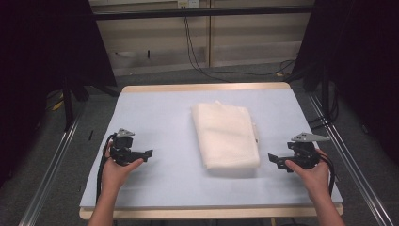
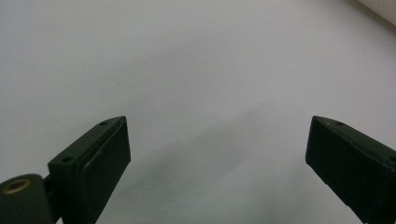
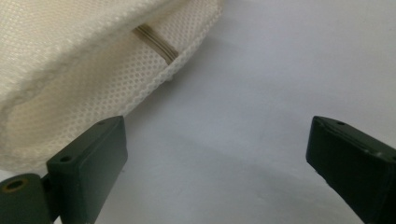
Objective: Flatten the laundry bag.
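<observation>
A folded cream mesh cloth [image 1: 225, 135] lies in the middle of the pale blue table mat [image 1: 160, 117]. My left gripper [image 1: 147, 155] rests low on the mat to the left of the cloth, held by a hand, its jaws wide apart with bare mat between them [image 2: 217, 154]. My right gripper [image 1: 274, 161] sits to the right of the cloth, pointing at its near right corner, jaws open and empty [image 3: 217, 154]. In the right gripper view the cloth [image 3: 70, 70] fills the upper left, its folded edge just beyond the left jaw. A corner of the cloth [image 2: 380, 7] shows in the left gripper view.
The mat covers a wooden table [image 1: 207, 87] whose edge shows at the back and front. Metal rails [image 1: 51, 165] run along both sides on the floor. Black cables [image 1: 197, 52] trail over the floor behind the table. Dark curtains hang at left and right.
</observation>
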`<state>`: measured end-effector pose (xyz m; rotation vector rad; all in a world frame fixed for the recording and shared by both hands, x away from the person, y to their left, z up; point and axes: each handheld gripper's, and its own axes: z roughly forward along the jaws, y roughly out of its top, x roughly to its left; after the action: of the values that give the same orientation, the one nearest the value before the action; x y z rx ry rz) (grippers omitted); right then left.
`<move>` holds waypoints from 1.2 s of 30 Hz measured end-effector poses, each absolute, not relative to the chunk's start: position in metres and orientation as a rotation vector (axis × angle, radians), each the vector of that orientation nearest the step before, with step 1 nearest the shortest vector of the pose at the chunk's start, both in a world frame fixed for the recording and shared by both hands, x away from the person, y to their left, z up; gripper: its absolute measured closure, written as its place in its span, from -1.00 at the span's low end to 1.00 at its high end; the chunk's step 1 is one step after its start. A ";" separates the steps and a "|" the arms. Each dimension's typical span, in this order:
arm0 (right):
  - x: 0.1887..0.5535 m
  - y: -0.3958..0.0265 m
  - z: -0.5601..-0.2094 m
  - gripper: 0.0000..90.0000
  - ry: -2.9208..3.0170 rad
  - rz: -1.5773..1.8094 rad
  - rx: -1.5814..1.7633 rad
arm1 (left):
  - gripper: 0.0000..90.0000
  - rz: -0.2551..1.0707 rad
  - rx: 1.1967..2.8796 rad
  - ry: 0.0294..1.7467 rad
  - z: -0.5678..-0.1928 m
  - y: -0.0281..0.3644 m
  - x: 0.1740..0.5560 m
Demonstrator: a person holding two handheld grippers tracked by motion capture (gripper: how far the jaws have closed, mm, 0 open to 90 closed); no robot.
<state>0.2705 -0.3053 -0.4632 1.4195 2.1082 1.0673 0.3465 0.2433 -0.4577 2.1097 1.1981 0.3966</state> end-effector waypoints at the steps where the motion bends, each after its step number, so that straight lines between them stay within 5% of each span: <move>1: 0.270 -0.304 -0.462 -0.86 2.107 1.072 1.411 | -0.85 0.387 2.107 1.198 -0.457 0.241 0.346; 18: 0.251 -0.286 -0.458 -0.55 2.219 1.092 1.302 | -0.85 0.398 2.138 1.156 -0.453 0.226 0.342; 27: 0.255 -0.269 -0.462 -0.07 2.286 1.124 1.248 | -0.85 0.389 2.140 1.145 -0.453 0.220 0.340; 36: 0.264 -0.254 -0.459 -0.05 2.239 1.169 1.301 | -0.84 0.379 2.127 1.148 -0.452 0.216 0.338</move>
<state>0.2640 -0.2536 -0.4595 1.3015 2.2386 1.1692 0.3378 0.2164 -0.4525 2.1268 1.1480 0.3795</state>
